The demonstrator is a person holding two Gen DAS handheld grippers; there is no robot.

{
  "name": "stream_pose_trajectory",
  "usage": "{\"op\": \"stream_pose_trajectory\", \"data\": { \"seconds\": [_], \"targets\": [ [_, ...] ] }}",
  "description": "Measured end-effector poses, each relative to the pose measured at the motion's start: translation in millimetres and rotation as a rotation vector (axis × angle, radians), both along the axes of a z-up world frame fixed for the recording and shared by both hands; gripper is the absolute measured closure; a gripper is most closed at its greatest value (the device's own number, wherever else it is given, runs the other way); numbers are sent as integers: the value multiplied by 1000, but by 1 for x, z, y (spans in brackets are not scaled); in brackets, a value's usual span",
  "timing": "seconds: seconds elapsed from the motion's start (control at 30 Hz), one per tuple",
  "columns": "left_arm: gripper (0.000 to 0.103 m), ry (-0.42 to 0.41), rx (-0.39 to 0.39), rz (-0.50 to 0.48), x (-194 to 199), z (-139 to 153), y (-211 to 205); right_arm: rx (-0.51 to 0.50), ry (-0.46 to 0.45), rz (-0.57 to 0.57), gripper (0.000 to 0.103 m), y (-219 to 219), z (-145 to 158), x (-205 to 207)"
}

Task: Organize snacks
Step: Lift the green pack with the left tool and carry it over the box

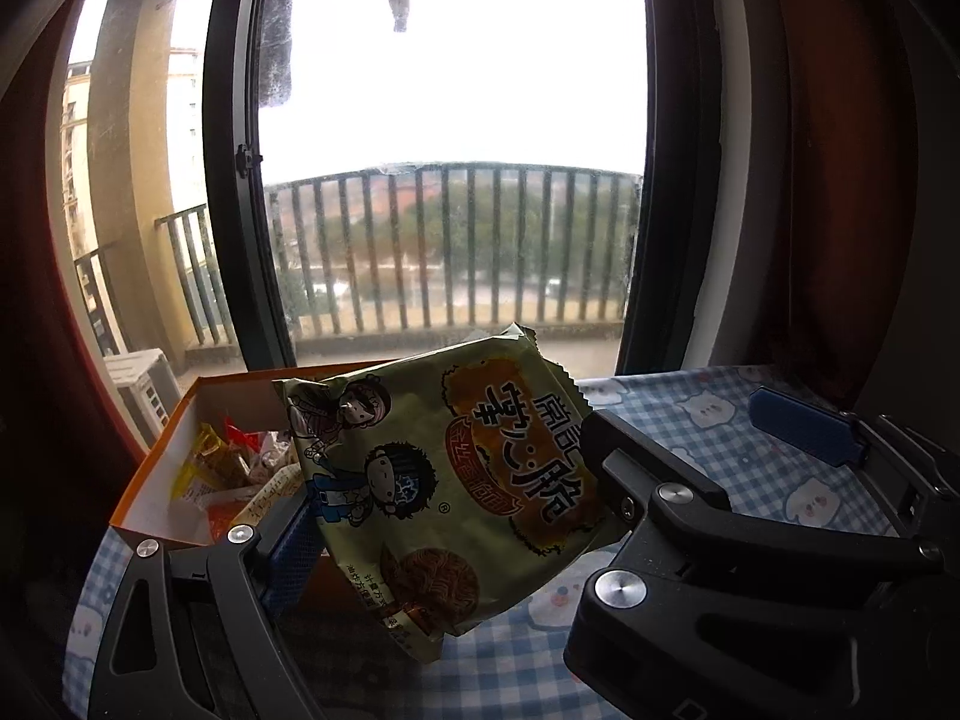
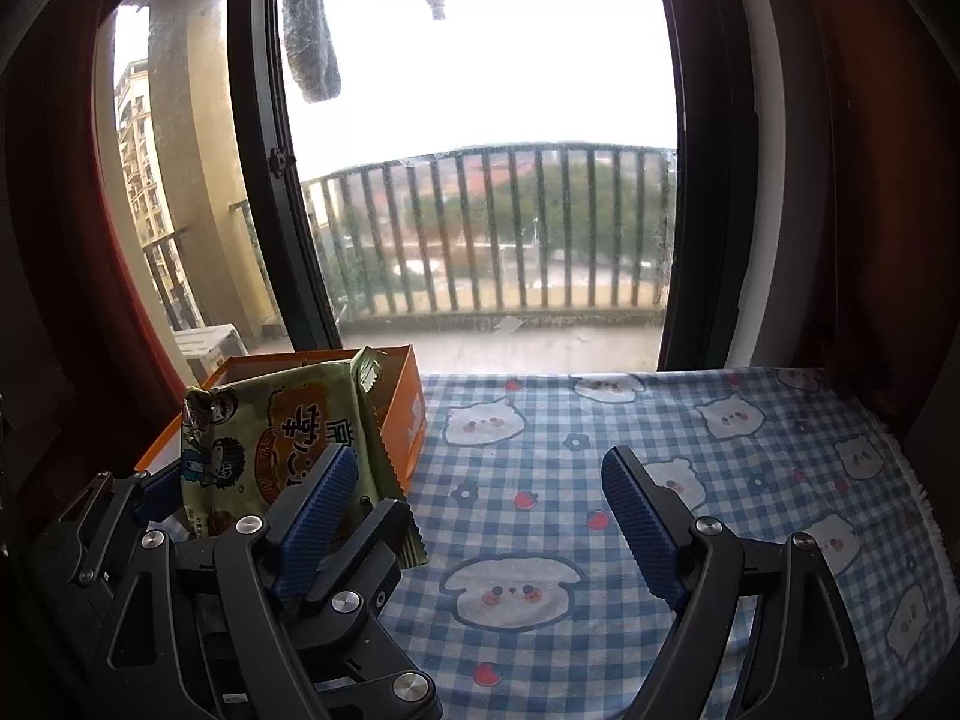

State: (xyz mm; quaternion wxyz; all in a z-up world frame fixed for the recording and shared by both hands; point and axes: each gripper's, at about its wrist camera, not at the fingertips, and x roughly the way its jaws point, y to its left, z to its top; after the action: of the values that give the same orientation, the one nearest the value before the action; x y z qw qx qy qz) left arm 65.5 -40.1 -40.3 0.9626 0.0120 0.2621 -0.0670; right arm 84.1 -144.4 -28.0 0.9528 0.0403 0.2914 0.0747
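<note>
Your left gripper (image 1: 456, 516) clamped the noodle snack packet (image 1: 444, 480) across its width, holding it lifted beside the orange box (image 1: 150, 480), presumably for dropping in. Your right gripper (image 2: 480, 516) stood open and empty over the checked tablecloth (image 2: 720, 480).

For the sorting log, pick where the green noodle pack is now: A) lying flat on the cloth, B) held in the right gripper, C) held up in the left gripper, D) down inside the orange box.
C: the left gripper clamps the pack above the cloth; the right gripper is empty.
</note>
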Motion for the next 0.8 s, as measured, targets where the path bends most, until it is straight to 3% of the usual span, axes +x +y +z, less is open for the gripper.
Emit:
{"op": "stream_pose_trajectory", "data": {
  "seconds": [0.47, 0.8],
  "targets": [
    [11, -39, -6, 141, 24, 5, 81, -9, -45, 108, 14, 83, 8, 45],
    [11, 48, 27, 217, 69, -24, 129, 24, 29, 150, 13, 135, -23, 96]
  ]
}}
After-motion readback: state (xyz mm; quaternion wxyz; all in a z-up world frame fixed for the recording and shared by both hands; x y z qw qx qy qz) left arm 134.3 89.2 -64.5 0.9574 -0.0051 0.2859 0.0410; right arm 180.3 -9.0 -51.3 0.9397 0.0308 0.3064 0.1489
